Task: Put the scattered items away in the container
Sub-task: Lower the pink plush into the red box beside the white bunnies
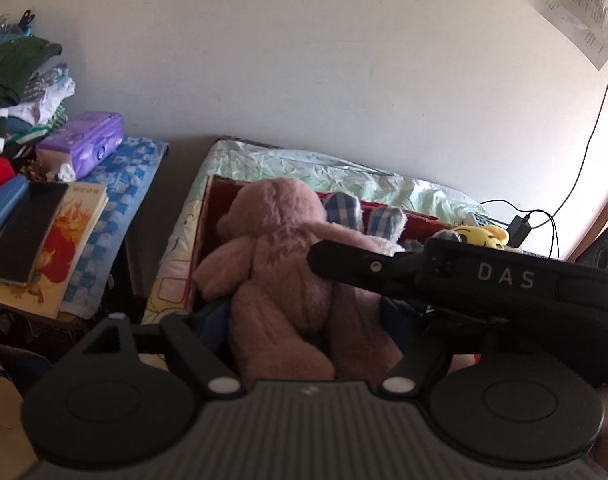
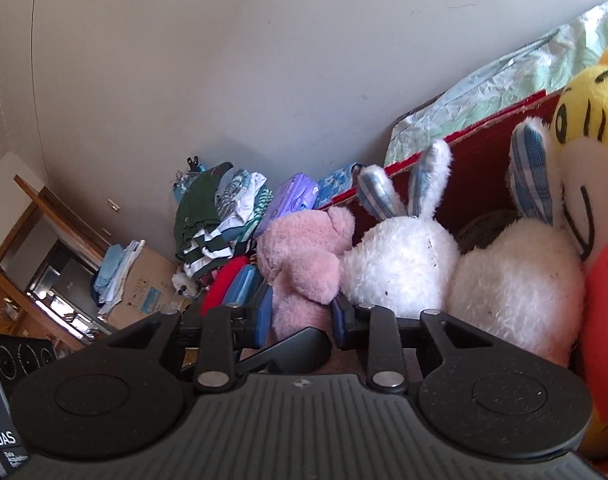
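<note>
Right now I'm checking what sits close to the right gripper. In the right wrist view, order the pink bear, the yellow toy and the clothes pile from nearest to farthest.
1. Pink bear, between the right gripper's fingers.
2. Yellow toy, far right, in the red box.
3. Clothes pile, back left by the wall.

White capitals "DAS" stand on the black housing of the right gripper (image 1: 504, 276) where it crosses the left wrist view. In the right wrist view the same "DAS" shows on the dark body of the left gripper (image 2: 4, 440) at the lower left edge, with smaller lines beneath it that are too small to make out. The book (image 1: 70, 236) on the side shelf carries small characters along its top edge, unreadable. The papers (image 1: 576, 4) pinned on the wall bear dense print, too fine to read.
</note>
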### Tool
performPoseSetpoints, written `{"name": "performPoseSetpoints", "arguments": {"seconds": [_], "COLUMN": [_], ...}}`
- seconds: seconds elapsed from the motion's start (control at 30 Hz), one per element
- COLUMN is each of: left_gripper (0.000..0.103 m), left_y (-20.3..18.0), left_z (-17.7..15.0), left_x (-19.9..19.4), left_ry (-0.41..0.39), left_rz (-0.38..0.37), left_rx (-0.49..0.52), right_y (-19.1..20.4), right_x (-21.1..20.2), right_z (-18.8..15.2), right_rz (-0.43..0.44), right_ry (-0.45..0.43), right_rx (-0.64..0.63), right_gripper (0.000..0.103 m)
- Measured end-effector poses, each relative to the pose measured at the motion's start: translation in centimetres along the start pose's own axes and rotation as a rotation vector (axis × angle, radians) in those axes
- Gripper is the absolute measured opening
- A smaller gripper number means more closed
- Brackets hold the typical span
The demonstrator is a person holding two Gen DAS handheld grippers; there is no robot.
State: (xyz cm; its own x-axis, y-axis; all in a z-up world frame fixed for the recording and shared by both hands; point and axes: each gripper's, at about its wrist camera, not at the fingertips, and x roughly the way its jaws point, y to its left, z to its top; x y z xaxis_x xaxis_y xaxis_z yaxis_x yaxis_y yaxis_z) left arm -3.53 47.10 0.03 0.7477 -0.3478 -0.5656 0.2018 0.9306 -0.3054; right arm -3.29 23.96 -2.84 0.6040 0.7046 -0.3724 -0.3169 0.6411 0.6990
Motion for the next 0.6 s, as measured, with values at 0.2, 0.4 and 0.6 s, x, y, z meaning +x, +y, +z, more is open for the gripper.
{"name": "performPoseSetpoints", "arguments": {"seconds": [0.2,0.4,0.6], "left_gripper": [0.08,0.079,0.079], "left_y": [-0.5,-0.9,-1.5], "left_z": [-0.4,-0.6,-0.9], "left_x": [-0.7,-2.8,-3.8], "left_ry": [0.005,-0.031,-0.038], "left_rz": [0.006,0.028,-0.019], "left_rx": [0.044,0.11,0.133], "right_y": [1.2,1.7,2.0], "right_x": [-1.1,-1.0,-0.3], "right_z": [-0.5,-0.7,-0.5], "right_rz": [-0.04,-0.09,-0.111], "right_ry": [-0.02,-0.034,-0.035], "right_rx": [-0.084,-0.184,-0.237], "right_gripper": [0.025,0.02,0.02]}}
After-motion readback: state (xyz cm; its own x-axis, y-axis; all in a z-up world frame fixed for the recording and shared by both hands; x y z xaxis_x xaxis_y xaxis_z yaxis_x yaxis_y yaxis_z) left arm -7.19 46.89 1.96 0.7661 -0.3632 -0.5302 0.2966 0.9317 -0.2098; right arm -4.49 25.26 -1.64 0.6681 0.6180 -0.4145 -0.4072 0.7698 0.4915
